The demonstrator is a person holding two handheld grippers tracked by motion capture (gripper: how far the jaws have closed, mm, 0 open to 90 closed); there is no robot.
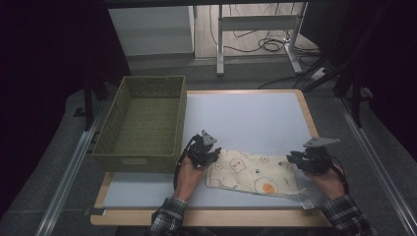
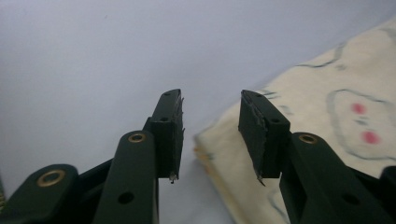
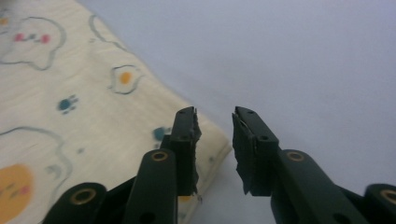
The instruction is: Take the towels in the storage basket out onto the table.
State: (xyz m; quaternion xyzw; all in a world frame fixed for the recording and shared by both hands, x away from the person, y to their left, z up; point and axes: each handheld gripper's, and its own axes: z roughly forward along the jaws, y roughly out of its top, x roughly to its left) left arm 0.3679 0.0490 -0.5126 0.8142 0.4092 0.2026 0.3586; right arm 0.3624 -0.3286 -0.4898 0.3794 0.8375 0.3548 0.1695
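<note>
Cream printed cloth (image 1: 253, 173) lies flat at six o'clock on the table (image 1: 246, 118), and we hover our left gripper (image 1: 212, 156) and right gripper (image 1: 293, 158) unclenched, empty, at its nine and three o'clock ends.

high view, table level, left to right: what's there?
green woven basket → left gripper → folded cream cloth with egg print → right gripper. All sit over the pale table mat; both grippers' jaws stand open at the cloth's two ends, nothing held.
</note>
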